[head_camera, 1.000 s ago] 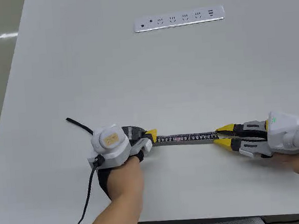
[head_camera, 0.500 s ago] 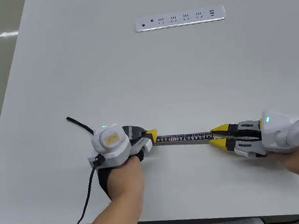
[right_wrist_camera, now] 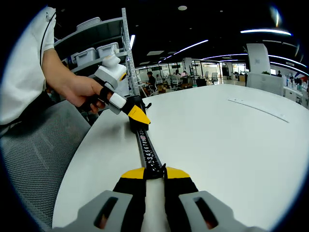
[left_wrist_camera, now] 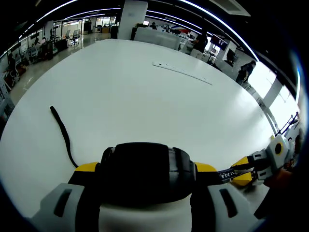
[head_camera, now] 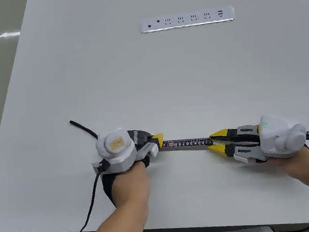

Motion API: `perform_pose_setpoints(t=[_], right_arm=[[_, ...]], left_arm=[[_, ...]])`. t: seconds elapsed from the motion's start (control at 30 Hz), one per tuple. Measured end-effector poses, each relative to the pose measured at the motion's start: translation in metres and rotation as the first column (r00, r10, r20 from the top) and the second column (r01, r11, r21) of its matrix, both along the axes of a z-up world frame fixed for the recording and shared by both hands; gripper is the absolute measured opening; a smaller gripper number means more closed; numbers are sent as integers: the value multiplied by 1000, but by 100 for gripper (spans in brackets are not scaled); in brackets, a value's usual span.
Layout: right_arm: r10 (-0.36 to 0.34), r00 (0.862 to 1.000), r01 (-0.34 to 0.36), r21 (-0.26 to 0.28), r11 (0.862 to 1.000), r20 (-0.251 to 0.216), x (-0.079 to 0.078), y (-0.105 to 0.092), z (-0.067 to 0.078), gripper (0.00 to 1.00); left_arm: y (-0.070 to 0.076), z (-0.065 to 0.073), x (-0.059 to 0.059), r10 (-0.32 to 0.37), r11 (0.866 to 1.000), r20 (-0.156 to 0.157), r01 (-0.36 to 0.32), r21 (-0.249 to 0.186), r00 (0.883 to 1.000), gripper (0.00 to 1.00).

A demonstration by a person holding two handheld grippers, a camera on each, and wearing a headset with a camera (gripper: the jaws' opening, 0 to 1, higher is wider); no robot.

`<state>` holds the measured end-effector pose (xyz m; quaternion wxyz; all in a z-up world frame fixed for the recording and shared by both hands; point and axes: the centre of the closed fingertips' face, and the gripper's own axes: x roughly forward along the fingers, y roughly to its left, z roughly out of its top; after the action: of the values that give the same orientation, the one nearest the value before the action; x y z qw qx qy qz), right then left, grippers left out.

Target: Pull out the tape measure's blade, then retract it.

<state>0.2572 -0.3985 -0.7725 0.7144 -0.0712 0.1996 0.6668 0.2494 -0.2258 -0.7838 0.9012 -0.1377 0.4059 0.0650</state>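
Your L gripper [head_camera: 153, 141] is clamped on the tape measure case [head_camera: 137, 138], w/ one yellow tip on either side of the black body. In the left gripper view the case sits right btwn the jaws. The case is down on the white table [head_camera: 88, 73], near the front edge & left of centre in the head view. The blade [head_camera: 187, 143] is out, running low along the tabletop from the case rightward to your R gripper [head_camera: 216, 142]. That gripper's jaws are pinched together on the blade's free end. The right gripper view shows the yellow & black tips closed tight, w/ the numbered blade coming straight out from btwn them toward the case. The blade looks straight, w/ no twist seen. Both grippers are low at table level, pointing at each other, w/ the exposed blade spanning the gap. Your left hand [head_camera: 130, 184] holds the L gripper from behind, and your right hand [head_camera: 301, 164] holds the R gripper at far right. A black strap [head_camera: 82, 129] lies curved on the table just behind & left of the case; can't tell if it's attached. A black cable [head_camera: 91, 200] drops from the L gripper toward the front edge. A white power strip [head_camera: 186, 19] lies at the far side of the table, well apart from the work. In the right gripper view a grey mesh chair [right_wrist_camera: 34, 159] stands beside the table.
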Motion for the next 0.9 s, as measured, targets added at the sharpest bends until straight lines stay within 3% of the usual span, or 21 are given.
perform_pose_setpoints(t=[0.9], right_arm=[[35,999,-35,16,999,12,-4,33,-5,12]], left_arm=[[0,0,0,-1,1000,-3,1,-1,1000,74]])
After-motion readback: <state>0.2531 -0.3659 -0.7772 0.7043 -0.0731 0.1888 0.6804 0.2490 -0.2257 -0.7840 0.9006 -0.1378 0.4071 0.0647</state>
